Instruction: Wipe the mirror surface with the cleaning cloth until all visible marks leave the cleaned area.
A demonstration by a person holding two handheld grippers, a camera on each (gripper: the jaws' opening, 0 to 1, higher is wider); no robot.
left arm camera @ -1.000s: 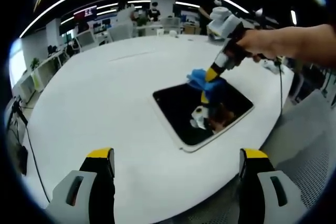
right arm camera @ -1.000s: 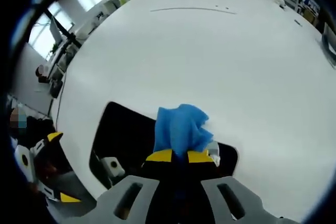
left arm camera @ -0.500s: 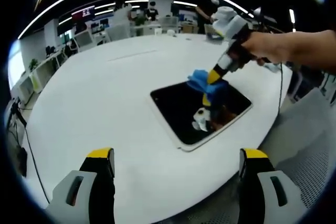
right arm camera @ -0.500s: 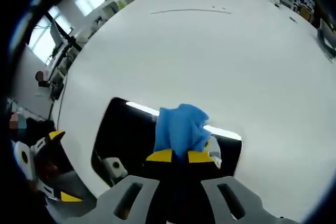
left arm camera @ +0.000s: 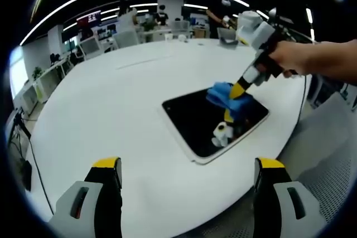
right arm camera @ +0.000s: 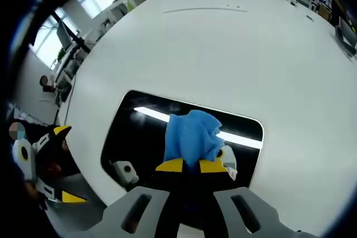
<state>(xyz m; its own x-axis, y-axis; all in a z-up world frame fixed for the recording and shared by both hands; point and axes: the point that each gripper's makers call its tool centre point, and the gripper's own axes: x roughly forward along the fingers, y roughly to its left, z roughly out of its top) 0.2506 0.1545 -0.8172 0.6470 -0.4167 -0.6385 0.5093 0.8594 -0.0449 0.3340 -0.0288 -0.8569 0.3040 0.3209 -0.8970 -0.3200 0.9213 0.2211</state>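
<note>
The right gripper (right arm camera: 189,165) is pinching a bunched blue cleaning cloth (right arm camera: 192,136) between its yellow-tipped jaws and pressing it onto the dark mirror (left arm camera: 198,121), which is lying flat near the edge of the round white table (left arm camera: 106,110). The left gripper (left arm camera: 189,174) is hanging back over the near rim of the table with its jaws spread wide and nothing between them. Wiping is underway, but no marks are resolving on the reflective glass, so I cannot tell how much cleaning is remaining.
</note>
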